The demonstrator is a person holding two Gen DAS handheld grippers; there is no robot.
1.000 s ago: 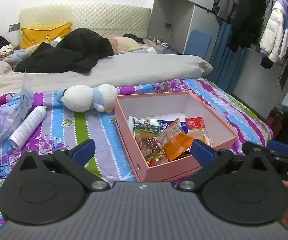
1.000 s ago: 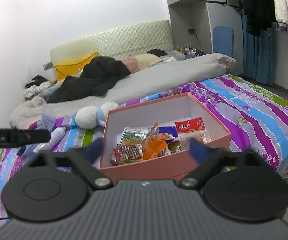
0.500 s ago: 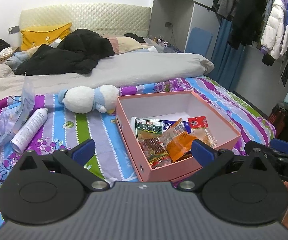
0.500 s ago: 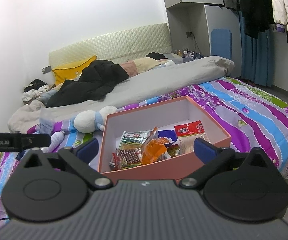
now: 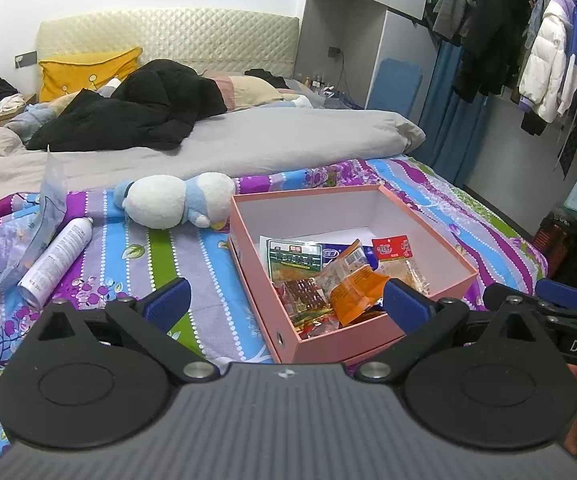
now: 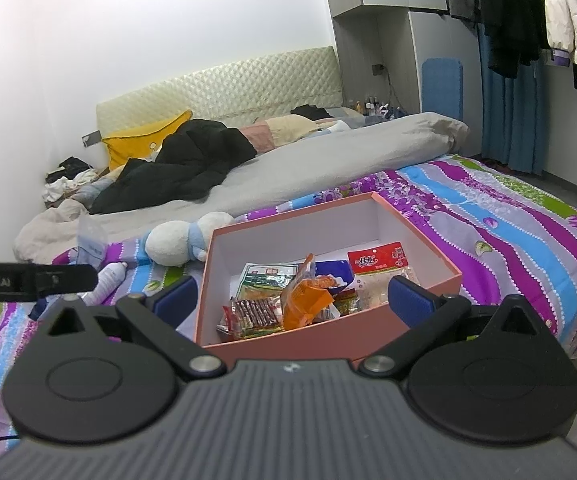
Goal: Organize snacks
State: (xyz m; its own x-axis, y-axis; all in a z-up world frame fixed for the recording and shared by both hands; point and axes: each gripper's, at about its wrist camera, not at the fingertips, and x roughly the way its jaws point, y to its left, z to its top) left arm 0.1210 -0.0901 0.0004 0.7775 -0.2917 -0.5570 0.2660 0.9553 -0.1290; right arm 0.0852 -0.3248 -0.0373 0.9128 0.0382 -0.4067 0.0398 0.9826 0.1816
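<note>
The bed [image 5: 100, 256] carries the pink box [image 5: 372, 334], snack packets [image 6: 284, 300] heaped at its near end. Both the left gripper [image 5: 284, 304] and the right gripper [image 6: 288, 300] hover released, fingers spread. One should descend squarely over a single top packet.

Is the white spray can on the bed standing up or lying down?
Lying down. The white spray can rests on its side on the striped bedspread, left of the pink box.
</note>
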